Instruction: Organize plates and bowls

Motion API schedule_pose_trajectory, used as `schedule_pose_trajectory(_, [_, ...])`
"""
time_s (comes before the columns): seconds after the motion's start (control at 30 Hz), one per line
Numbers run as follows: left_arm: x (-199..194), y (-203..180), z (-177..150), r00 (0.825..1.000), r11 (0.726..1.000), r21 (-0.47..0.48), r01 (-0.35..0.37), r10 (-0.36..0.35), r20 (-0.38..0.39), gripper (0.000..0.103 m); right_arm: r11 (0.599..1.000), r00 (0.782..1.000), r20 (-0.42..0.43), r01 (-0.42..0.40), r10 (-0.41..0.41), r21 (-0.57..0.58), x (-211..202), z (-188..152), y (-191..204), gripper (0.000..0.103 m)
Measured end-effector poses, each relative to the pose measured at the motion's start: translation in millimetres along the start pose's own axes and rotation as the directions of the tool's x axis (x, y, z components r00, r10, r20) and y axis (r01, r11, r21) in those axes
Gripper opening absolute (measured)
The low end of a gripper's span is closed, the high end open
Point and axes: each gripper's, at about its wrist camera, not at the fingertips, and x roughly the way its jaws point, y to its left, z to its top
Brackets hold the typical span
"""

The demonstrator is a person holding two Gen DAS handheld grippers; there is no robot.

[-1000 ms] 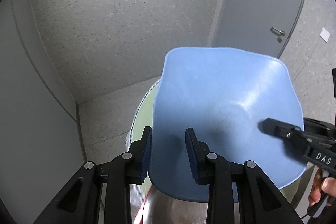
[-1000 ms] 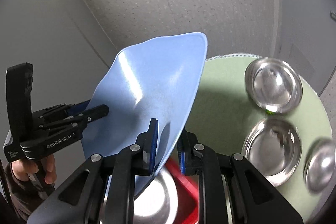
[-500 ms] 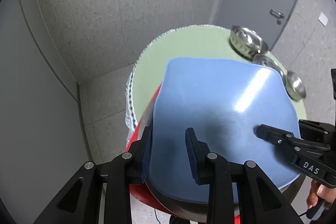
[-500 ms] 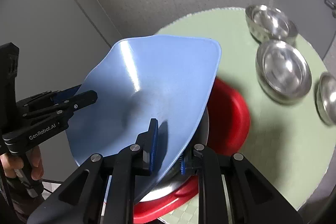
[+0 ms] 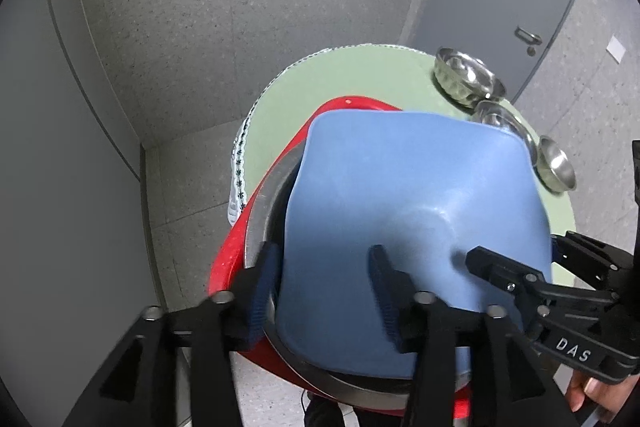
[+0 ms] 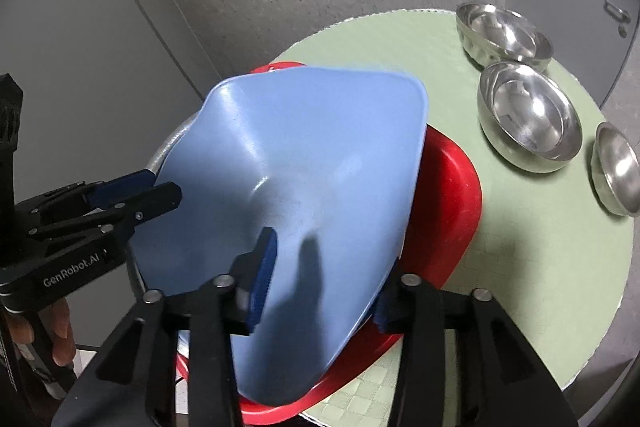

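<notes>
Letting go of the blue plate [image 5: 416, 211] as both tongs, left [image 5: 324, 291] and right [image 6: 320, 279], open around its rim risks it sliding crooked off the steel plate [image 5: 260, 211] in the red one [image 6: 448, 195].

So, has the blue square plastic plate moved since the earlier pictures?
Yes. The blue square plastic plate came down: a second ago it stood raised before the wall, and now it lies over the red plate on the green round table.
</notes>
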Motion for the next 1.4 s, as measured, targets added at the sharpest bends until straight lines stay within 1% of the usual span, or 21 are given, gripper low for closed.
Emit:
schedule_pose_trajectory(0.03, [-4, -2, 0, 1.000, 1.000, -0.005, -0.017, 0.017, 0.015, 0.061, 1.000, 1.000, 0.005, 0.000, 0.000, -0.002, -2, -1, 1, 0.049])
schedule_pose_trajectory(0.1, [-14, -6, 1, 0.998, 0.999, -0.011, -0.031, 0.031, 0.047, 0.065, 1.000, 1.000, 0.013, 0.001, -0.001, 0.005, -7, 0, -1, 0.054])
schedule_pose_trajectory(0.13, [-18, -8, 2, 0.998, 0.999, -0.017, -0.030, 0.031, 0.059, 0.068, 1.000, 1.000, 0.021, 0.014, -0.015, 0.011, -11, 0, -3, 0.059])
schedule_pose_trajectory(0.17, [-22, -11, 3, 0.997, 0.999, -0.026, -0.032, 0.033, 0.071, 0.070, 1.000, 0.999, 0.029, 0.023, -0.023, 0.014, -14, 1, -6, 0.062])
schedule_pose_trajectory(0.23, [-31, -19, 6, 0.994, 0.999, -0.040, -0.026, 0.030, 0.102, 0.076, 1.000, 0.998, 0.060, 0.012, -0.013, 0.025, -24, 2, -15, 0.062])
schedule_pose_trajectory(0.27, [-37, -26, 9, 0.992, 0.999, -0.044, -0.021, 0.026, 0.122, 0.077, 0.999, 0.997, 0.072, 0.010, -0.012, 0.030, -29, 3, -19, 0.062])
schedule_pose_trajectory(0.33, [-45, -40, 14, 0.988, 0.999, -0.044, -0.012, 0.019, 0.153, 0.085, 0.999, 0.994, 0.107, 0.006, -0.012, 0.049, -41, 6, -30, 0.062])
schedule_pose_trajectory(0.4, [-52, -59, 17, 0.983, 0.999, -0.037, 0.001, 0.006, 0.181, 0.089, 0.997, 0.990, 0.143, 0.003, -0.013, 0.071, -54, 9, -47, 0.062])
schedule_pose_trajectory(0.5, [-53, -97, 22, 0.979, 1.000, -0.010, 0.013, -0.011, 0.206, 0.091, 0.995, 0.983, 0.182, 0.013, -0.031, 0.101, -73, 12, -71, 0.063])
schedule_pose_trajectory(0.6, [-45, -138, 30, 0.978, 1.000, 0.014, 0.023, -0.026, 0.206, 0.093, 0.991, 0.976, 0.210, 0.026, -0.053, 0.130, -87, 21, -109, 0.063])
schedule_pose_trajectory(0.67, [-35, -171, 38, 0.978, 0.999, 0.028, 0.016, -0.021, 0.206, 0.093, 0.989, 0.973, 0.222, 0.037, -0.069, 0.146, -94, 31, -140, 0.064])
schedule_pose_trajectory(0.73, [-25, -196, 46, 0.978, 1.000, 0.025, 0.011, -0.016, 0.206, 0.093, 0.988, 0.970, 0.230, 0.043, -0.077, 0.150, -99, 42, -172, 0.064])
schedule_pose_trajectory(0.8, [-9, -220, 58, 0.980, 1.000, -0.007, 0.000, 0.001, 0.197, 0.093, 0.989, 0.969, 0.232, 0.047, -0.079, 0.141, -102, 56, -204, 0.064])
schedule_pose_trajectory(0.9, [17, -246, 77, 0.984, 0.998, -0.054, -0.020, 0.029, 0.175, 0.093, 0.994, 0.973, 0.222, 0.039, -0.061, 0.104, -100, 79, -244, 0.064])
schedule_pose_trajectory(1.0, [48, -262, 92, 0.987, 0.992, -0.116, -0.050, 0.067, 0.145, 0.093, 0.998, 0.981, 0.187, 0.031, -0.039, 0.049, -87, 98, -270, 0.064])
schedule_pose_trajectory(1.03, [60, -265, 96, 0.989, 0.987, -0.145, -0.068, 0.086, 0.124, 0.093, 0.999, 0.986, 0.166, 0.021, -0.025, 0.027, -80, 106, -277, 0.064])
schedule_pose_trajectory(1.13, [93, -267, 111, 0.990, 0.973, -0.199, -0.115, 0.128, 0.053, 0.092, 0.999, 0.995, 0.091, -0.026, 0.028, -0.023, -54, 124, -289, 0.064])
schedule_pose_trajectory(1.2, [111, -269, 116, 0.988, 0.966, -0.213, -0.148, 0.154, 0.013, 0.092, 0.998, 0.998, 0.042, -0.039, 0.041, -0.057, -35, 131, -290, 0.064])
schedule_pose_trajectory(1.3, [139, -271, 127, 0.979, 0.955, -0.219, -0.202, 0.199, -0.034, 0.091, 0.993, 0.998, -0.014, -0.066, 0.065, -0.098, -8, 141, -289, 0.064])
schedule_pose_trajectory(1.33, [152, -271, 131, 0.976, 0.951, -0.218, -0.219, 0.211, -0.058, 0.089, 0.992, 0.997, -0.035, -0.079, 0.076, -0.103, 1, 143, -289, 0.064])
schedule_pose_trajectory(1.4, [167, -269, 135, 0.971, 0.947, -0.216, -0.236, 0.223, -0.081, 0.089, 0.990, 0.993, -0.077, -0.095, 0.087, -0.104, 20, 147, -290, 0.064])
